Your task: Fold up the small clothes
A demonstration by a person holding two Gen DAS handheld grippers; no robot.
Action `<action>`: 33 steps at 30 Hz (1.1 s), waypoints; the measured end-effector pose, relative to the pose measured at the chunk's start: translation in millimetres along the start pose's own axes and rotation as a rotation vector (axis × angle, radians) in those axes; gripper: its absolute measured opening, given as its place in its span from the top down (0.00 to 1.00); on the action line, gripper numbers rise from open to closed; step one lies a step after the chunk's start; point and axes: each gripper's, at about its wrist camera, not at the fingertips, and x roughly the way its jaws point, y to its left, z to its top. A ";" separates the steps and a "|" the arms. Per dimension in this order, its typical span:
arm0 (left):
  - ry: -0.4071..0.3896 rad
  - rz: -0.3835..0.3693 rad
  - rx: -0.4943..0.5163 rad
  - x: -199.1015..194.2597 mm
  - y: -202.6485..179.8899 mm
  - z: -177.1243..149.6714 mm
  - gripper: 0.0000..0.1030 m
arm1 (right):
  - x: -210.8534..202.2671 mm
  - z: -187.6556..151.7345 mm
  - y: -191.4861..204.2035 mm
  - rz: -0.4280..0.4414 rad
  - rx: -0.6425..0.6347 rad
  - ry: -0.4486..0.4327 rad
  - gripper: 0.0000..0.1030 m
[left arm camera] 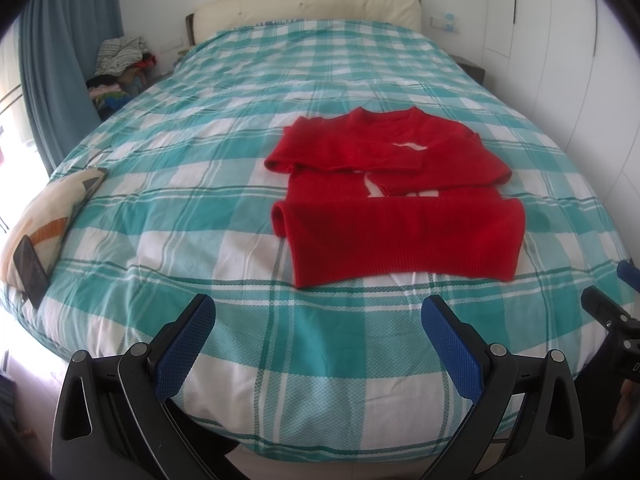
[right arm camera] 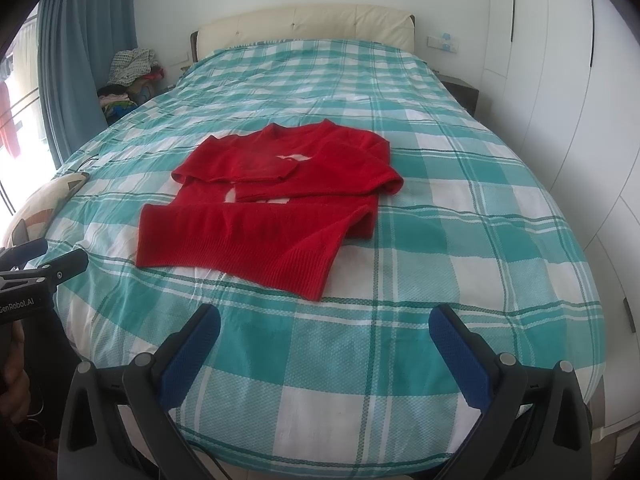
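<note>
Red sweater lies flat on the bed, neckline pointing away toward the headboard, ribbed hem nearest the tongs, its long axis running from hem to neck. Both sleeves are folded across the chest. Left tongs hover over the foot of the bed, just short of the hem, spread wide and holding nothing. Right tongs hover likewise, wide apart and empty, with the sweater ahead and to their left.

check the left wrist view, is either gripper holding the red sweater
No, the red sweater lies flat on the bed, with the open left gripper short of it.
</note>
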 end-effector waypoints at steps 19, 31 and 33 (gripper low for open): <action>0.034 -0.017 -0.024 9.0 4.5 -7.1 0.00 | 3.0 -0.8 -1.8 0.003 0.004 0.009 0.00; 0.041 -0.015 -0.022 8.0 3.9 -4.8 0.00 | 6.2 -1.9 -3.0 0.005 0.004 0.015 0.00; 0.041 -0.014 -0.022 7.6 4.1 -5.1 0.00 | 6.5 -2.5 -2.8 0.004 0.003 0.015 0.00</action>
